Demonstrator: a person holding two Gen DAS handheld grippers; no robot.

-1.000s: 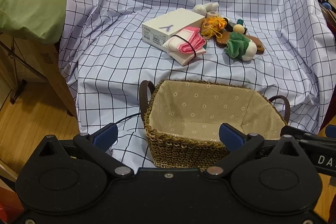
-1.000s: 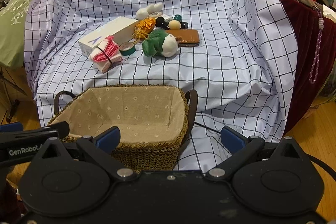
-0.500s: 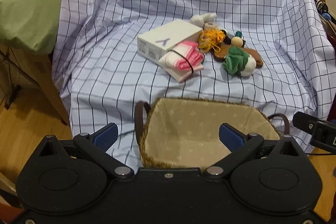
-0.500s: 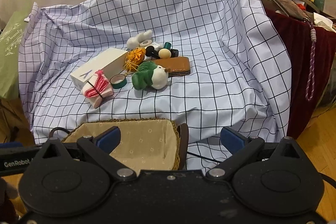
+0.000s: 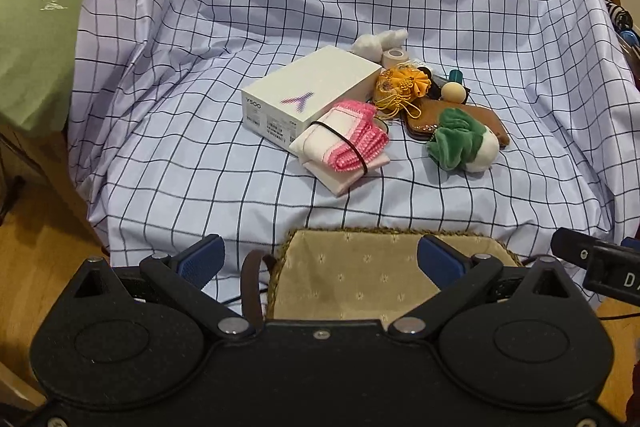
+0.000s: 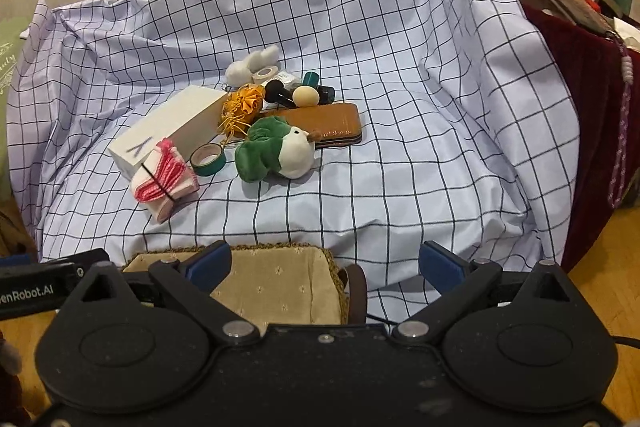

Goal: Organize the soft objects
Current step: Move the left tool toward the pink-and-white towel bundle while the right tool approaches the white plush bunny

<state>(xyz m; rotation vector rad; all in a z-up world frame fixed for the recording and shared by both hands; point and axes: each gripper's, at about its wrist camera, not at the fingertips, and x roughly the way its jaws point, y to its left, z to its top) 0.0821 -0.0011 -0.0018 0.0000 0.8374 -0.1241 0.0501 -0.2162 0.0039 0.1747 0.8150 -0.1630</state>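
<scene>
Two grippers over woven basket (image 5: 384,279) at near edge of checked cloth (image 5: 200,155), both spread wide, holding nothing. Left gripper (image 5: 320,261) above basket's lined interior; right gripper (image 6: 325,263) over basket's right end and handle. Mid-cloth, left to right: white box (image 5: 308,93); banded pink-and-white cloth bundle (image 5: 344,143) leaning against box; orange drawstring pouch (image 5: 402,85); green-and-white plush (image 5: 464,145) touching brown leather case (image 6: 328,121). White plush (image 5: 378,43) behind box. Teal tape roll (image 6: 208,159) between bundle and green plush
</scene>
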